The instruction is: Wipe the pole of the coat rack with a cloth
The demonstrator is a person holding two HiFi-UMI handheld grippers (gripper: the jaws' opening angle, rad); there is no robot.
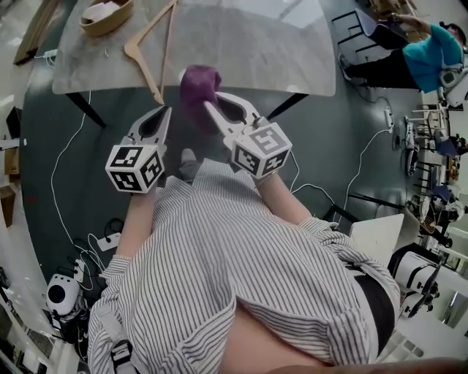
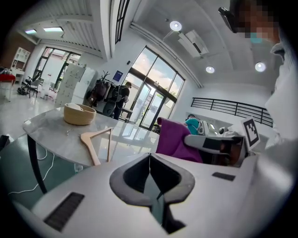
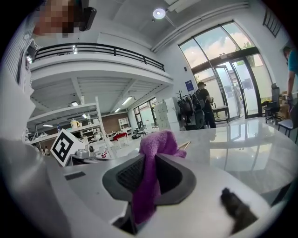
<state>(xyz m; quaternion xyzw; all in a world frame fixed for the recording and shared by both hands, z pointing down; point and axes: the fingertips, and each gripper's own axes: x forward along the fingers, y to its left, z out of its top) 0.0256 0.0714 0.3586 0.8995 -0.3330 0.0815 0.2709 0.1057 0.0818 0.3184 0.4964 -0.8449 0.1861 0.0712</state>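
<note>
A purple cloth [image 1: 199, 84] is bunched between the jaws of my right gripper [image 1: 211, 107], which is shut on it; in the right gripper view the cloth [image 3: 150, 173] hangs down through the closed pads. My left gripper [image 1: 165, 112] is beside it on the left, shut with nothing in it; its pads [image 2: 150, 177] meet along a thin line. From the left gripper view the cloth [image 2: 176, 139] and the right gripper show to the right. Both grippers are held level in front of the person's striped shirt, short of the marble table [image 1: 241, 51]. No coat rack pole is in view.
A wooden hanger [image 1: 151, 45] and a wooden bowl [image 1: 106, 14] lie on the table. White cables [image 1: 62, 161] run over the dark floor at the left. A person in a teal top [image 1: 433, 57] is at the far right, among chairs and equipment.
</note>
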